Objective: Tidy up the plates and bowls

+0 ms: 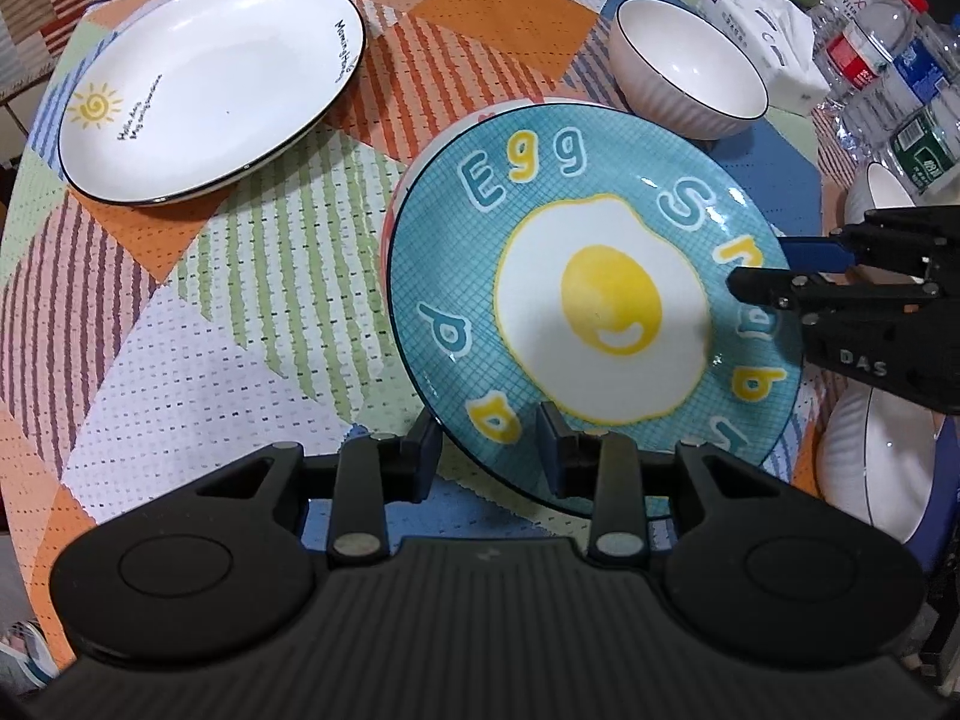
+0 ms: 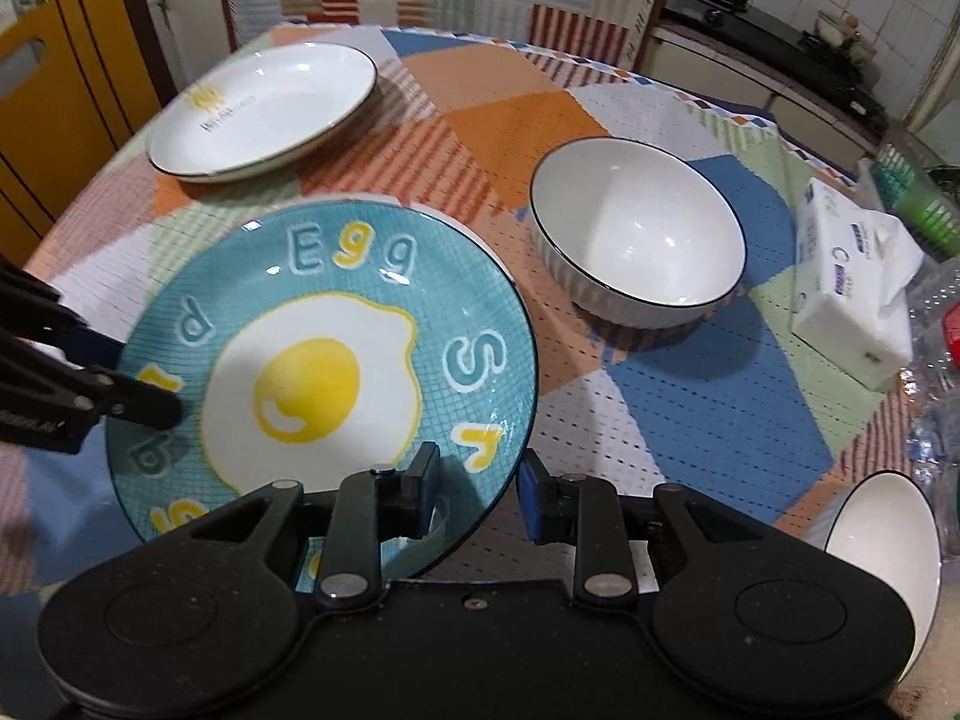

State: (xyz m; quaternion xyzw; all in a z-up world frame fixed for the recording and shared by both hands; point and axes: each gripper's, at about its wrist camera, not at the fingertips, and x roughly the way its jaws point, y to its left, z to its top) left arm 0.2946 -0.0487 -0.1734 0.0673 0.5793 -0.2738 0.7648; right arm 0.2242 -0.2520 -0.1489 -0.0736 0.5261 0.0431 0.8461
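Left jaws: the left gripper [image 1: 489,450] has its pads set either side of the near rim of the egg plate [image 1: 600,300], clamped on it.
Right jaws: the right gripper [image 2: 477,492] straddles the opposite rim; its pads look closed on the edge, though contact is hard to confirm.
Plate position: tilted and seemingly lifted off the patchwork worktop [image 1: 252,312], with something pink-rimmed just behind it.
Risk, slip: glazed rim, thin two-point hold; uneven pulling by the two hands could twist it loose.
Risk, collision: swinging right could clip the near white bowl [image 2: 882,552] or the ribbed bowl [image 2: 639,234].
Plate look: teal grid glaze, fried egg at centre, raised letters spelling "Egg" and more round the border, dark rim.
Farther: sun-print white plate [image 1: 210,84], a likely stacking spot; tissue pack [image 2: 852,300] and bottles [image 1: 888,60] beyond.
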